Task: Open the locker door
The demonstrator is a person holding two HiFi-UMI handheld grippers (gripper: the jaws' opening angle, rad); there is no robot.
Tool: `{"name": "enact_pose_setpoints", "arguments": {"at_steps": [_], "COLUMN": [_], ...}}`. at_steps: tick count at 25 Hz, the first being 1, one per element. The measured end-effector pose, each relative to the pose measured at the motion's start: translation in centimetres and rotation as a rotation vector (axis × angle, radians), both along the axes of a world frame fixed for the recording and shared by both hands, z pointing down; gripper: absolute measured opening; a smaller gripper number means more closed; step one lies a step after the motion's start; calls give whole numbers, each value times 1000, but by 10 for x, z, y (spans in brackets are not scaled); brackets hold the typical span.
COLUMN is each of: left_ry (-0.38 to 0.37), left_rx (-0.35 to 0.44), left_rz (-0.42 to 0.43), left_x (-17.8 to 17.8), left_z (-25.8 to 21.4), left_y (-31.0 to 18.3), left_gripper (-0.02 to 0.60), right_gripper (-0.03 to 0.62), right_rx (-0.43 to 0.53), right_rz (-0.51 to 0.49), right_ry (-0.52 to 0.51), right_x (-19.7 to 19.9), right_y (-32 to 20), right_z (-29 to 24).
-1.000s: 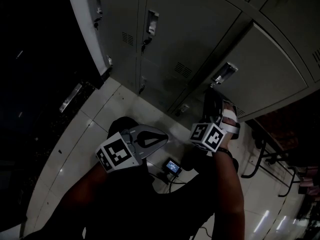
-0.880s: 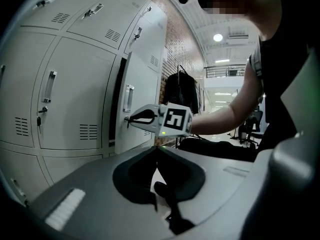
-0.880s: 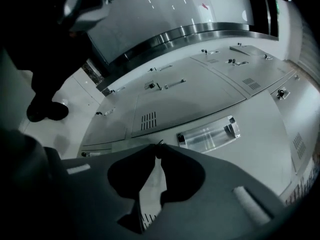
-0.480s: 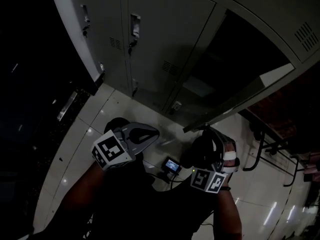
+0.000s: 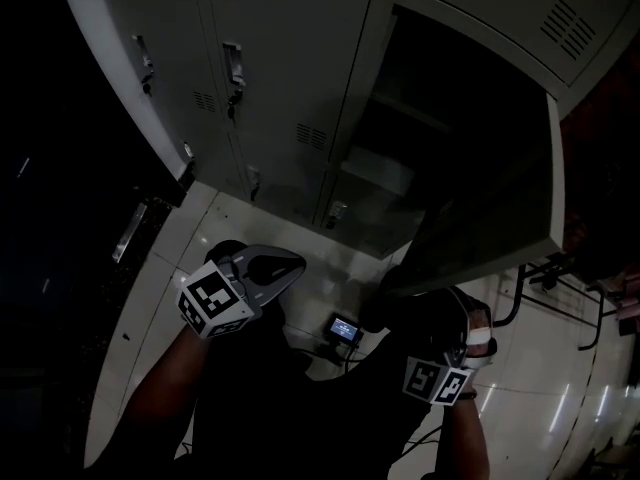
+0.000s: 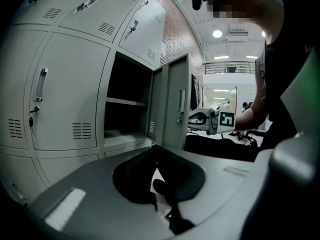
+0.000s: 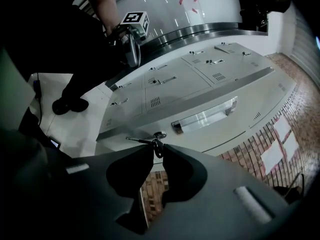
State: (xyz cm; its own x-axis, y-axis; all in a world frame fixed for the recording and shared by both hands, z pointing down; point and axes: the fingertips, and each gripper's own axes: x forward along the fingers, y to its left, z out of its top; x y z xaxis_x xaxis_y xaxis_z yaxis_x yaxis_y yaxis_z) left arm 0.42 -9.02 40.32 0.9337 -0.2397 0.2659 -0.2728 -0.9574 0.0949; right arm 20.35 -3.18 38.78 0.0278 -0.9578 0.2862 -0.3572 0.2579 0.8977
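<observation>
pale glossy tiled floor (image 7: 67, 130) carries grey lockers (image 5: 270, 88) and a shoe (image 7: 70, 104).

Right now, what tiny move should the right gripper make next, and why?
Probably pull the right gripper straight back off the key. The locker door stands wide open, and the fingers are opening with the key between them, so backing away cleanly seems all that is left.

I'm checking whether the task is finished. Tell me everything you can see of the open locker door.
The locker door is pale grey, metal by its look, swung wide open off its compartment, whose shelf shows. Its outer face bears a long silvery handle and a lock with a key. The right hand-held gripper's jaws are opening with that key between them.
</observation>
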Motion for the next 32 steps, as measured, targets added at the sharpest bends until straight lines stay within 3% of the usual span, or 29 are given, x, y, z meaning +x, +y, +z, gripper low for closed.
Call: {"name": "enact_pose_setpoints", "arguments": {"at_steps": [6,12,14,18,20,25,32], "left_ry": [-18,-34,-36,-38,-37,-35,-36], "left_rx": [1,1,2,2,2,1,-1], "left_rz": [11,17,18,20,19,17,16], "left_x": [9,14,15,15,15,14,12], "left_z": [2,5,5,5,5,5,4], "left_y": [1,2,2,2,2,2,3], "left_gripper": [11,11,11,11,11,11,11], "right_gripper": [61,91,112,107,76,3,2], "right_rx": [24,4,-6,0,-8,-67,-158], "right_rz": [76,72,80,81,61,-64,-157], "right_ry": [-42,-240,-367,-851,-996,-1028,-1128], "right_x": [23,28,30,29,28,10,-3], "right_y": [10,18,23,32,33,30,31], "right_z": [0,-3,-5,-19,-23,-22,-16]}}
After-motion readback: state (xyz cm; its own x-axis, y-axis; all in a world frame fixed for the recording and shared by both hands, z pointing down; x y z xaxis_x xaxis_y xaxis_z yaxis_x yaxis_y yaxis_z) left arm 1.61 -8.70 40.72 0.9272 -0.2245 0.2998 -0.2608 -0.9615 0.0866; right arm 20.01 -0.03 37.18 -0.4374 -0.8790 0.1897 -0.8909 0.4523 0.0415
